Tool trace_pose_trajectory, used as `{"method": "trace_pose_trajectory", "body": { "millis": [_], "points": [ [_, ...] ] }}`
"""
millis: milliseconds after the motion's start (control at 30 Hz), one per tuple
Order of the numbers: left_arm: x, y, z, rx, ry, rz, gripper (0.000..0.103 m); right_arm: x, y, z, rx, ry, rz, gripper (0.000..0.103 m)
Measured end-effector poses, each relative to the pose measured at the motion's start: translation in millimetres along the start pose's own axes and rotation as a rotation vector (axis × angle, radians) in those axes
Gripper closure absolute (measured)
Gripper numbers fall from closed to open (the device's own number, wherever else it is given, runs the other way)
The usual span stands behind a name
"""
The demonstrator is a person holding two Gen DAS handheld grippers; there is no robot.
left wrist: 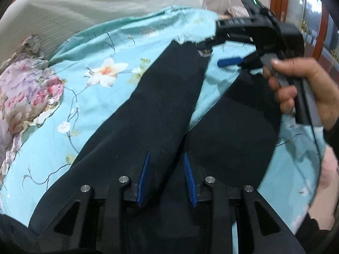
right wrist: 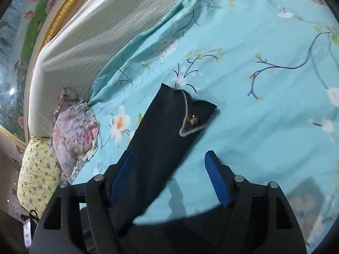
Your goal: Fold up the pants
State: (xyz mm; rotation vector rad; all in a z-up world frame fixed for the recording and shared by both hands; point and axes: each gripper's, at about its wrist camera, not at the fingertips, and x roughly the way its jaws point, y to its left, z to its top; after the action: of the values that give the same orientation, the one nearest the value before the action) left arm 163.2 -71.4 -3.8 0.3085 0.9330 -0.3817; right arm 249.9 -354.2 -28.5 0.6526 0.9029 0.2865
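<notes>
I see the dark pants [left wrist: 161, 105] spread on the bed, over the turquoise floral sheet [left wrist: 89, 97], both legs running toward the headboard [left wrist: 84, 6] edge. The left gripper [left wrist: 166, 178] has its fingers parted over the cloth, with no pinch visible. The right gripper [right wrist: 171, 177] has its fingers wide apart; a pant leg lies between them, unpressed. A floral pillow [right wrist: 74, 131] sits against the headboard edge.
</notes>
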Motion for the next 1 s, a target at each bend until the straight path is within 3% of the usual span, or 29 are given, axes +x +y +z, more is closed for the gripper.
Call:
{"method": "trace_pose_trajectory", "body": {
  "millis": [100, 133, 167, 200, 233, 267, 400, 633, 767, 1000],
  "points": [
    [22.0, -3.6, -0.8, 0.018, 0.054, 0.023, 0.071, 15.9, 0.0, 6.5, -0.006, 0.015, -0.014, 0.038],
    [28.7, -3.0, -2.0, 0.022, 0.072, 0.026, 0.082, 20.8, -1.4, 8.6, -0.003, 0.018, -0.027, 0.050],
    [31.4, -1.8, -3.2, 0.022, 0.075, 0.028, 0.088, 24.8, -3.5, 11.2, 0.003, 0.018, -0.025, 0.066],
    [31.2, 0.1, -3.4, 0.018, 0.072, 0.026, 0.094, 26.6, -4.8, 12.6, 0.010, 0.022, -0.017, 0.075],
    [28.8, 2.9, -3.1, 0.009, 0.067, 0.018, 0.097, 26.5, -5.9, 13.5, 0.019, 0.023, -0.015, 0.089],
    [25.1, 6.7, -3.0, -0.006, 0.060, 0.008, 0.097, 24.7, -6.3, 13.2, 0.020, 0.018, -0.011, 0.093],
    [-3.5, 18.7, -2.3, -0.043, 0.003, -0.017, 0.098, -0.3, 5.9, 8.4, -0.004, -0.020, 0.049, 0.096],
    [-59.7, 11.4, -18.0, -0.013, -0.076, -0.064, 0.099, -59.5, 21.6, -17.4, -0.024, -0.057, 0.139, 0.097],
    [-76.1, -0.3, -31.7, -0.014, -0.086, -0.112, 0.098, -87.4, 12.3, -36.4, -0.022, -0.064, 0.128, 0.097],
    [-61.7, -17.6, -49.1, -0.022, -0.040, -0.138, 0.098, -106.4, -22.6, -72.4, 0.015, -0.035, 0.067, 0.097]
  ]
}}
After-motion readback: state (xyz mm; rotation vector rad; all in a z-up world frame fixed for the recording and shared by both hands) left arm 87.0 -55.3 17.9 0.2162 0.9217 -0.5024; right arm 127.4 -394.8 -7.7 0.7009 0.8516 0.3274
